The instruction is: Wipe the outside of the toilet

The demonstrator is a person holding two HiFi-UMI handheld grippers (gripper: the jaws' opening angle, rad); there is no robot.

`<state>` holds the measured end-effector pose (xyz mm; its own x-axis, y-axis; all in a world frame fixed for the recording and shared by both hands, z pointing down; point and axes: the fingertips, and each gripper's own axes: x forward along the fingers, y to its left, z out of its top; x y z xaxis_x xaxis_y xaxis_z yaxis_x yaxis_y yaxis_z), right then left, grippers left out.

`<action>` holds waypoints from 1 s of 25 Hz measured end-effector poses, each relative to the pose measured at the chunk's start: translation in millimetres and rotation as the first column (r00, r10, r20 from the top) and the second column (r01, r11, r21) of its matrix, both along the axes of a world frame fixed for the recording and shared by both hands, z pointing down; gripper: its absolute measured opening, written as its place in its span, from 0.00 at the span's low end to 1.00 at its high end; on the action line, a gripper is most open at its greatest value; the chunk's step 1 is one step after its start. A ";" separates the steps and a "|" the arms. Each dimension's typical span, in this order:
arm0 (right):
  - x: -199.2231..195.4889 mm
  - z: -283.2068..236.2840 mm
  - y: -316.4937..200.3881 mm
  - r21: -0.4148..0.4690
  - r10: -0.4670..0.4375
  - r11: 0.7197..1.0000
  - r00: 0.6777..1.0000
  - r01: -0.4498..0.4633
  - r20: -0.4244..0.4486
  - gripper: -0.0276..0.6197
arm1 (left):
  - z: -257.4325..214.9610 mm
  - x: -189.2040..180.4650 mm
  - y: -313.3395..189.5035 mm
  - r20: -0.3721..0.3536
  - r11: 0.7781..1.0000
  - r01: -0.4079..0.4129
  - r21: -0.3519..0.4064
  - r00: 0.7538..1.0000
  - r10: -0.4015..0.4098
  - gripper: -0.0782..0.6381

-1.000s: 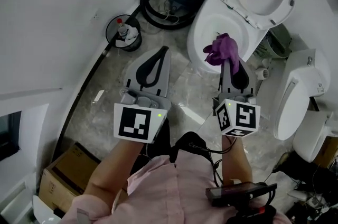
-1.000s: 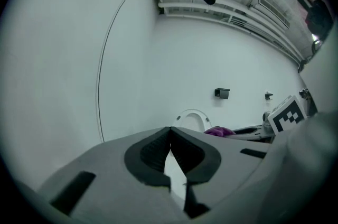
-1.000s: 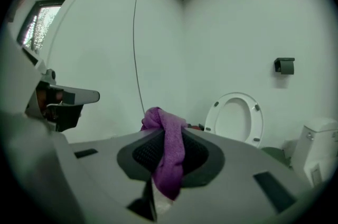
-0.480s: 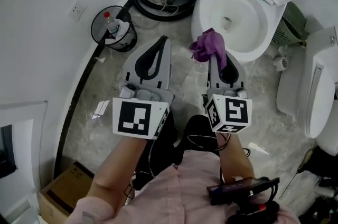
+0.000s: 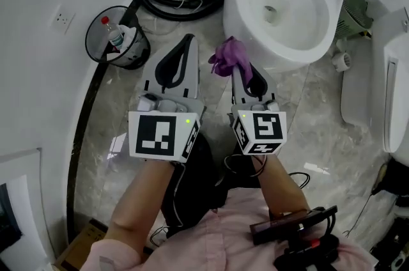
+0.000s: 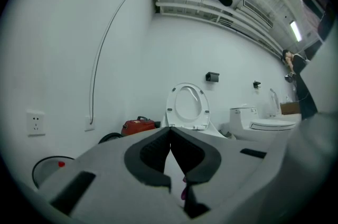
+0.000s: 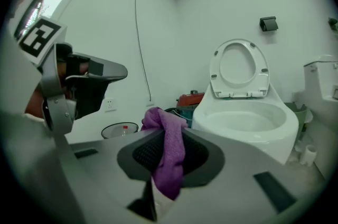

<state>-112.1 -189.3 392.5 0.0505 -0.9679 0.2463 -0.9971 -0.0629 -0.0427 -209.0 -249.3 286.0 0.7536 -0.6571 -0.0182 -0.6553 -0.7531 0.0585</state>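
Head view: marble floor, white toilet

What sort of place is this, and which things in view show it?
Probably a washroom or toilet showroom: a white ceramic toilet with raised lid, a second white toilet beside it, and a grey marble floor.

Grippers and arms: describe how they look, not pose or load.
The left gripper and right gripper: light grey wedge shells, black ribbed pads, each with a white cube of black square markers, trailing black cables; the pink shirt leaves forearms bare.
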 end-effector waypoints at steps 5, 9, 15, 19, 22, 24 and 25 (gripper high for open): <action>4.8 9.7 -8.2 -0.005 0.019 1.000 0.999 -0.019 -0.026 0.16 | 13.5 2.8 -8.4 -0.027 1.000 -0.016 -0.009 1.000 0.016 0.12; 5.0 15.0 -18.6 0.001 0.024 1.000 0.999 -0.024 -0.027 0.17 | 19.6 1.2 -11.5 -0.029 1.000 0.000 -0.021 1.000 -0.001 0.12; 1.8 23.0 -54.3 0.032 0.021 0.999 0.997 -0.024 0.080 0.16 | 27.5 -12.2 -29.2 -0.025 0.998 0.060 -0.024 0.998 -0.060 0.12; 16.0 32.2 -69.0 0.032 0.068 0.996 0.971 -0.078 0.230 0.16 | 37.6 -11.3 -39.1 0.004 0.996 0.081 -0.042 0.997 -0.081 0.12; 23.8 38.3 -76.0 0.026 0.109 0.991 0.925 -0.128 0.364 0.16 | 43.4 -5.2 -42.6 0.047 0.996 0.072 -0.046 0.996 -0.070 0.12; 27.7 43.5 -79.3 0.018 0.137 0.987 0.890 -0.161 0.435 0.16 | 46.5 -3.1 -44.4 0.064 0.996 0.071 -0.056 0.996 -0.067 0.12; 29.7 45.7 -80.8 0.015 0.149 0.984 0.866 -0.178 0.478 0.16 | 47.9 -2.1 -45.5 0.071 0.996 0.070 -0.060 0.995 -0.066 0.12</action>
<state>-82.4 -270.1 438.2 0.1004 -0.9689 0.2263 -0.8322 -0.2064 -0.5146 -211.1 -294.8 333.9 0.7053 -0.7050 0.0743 -0.7088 -0.7031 0.0567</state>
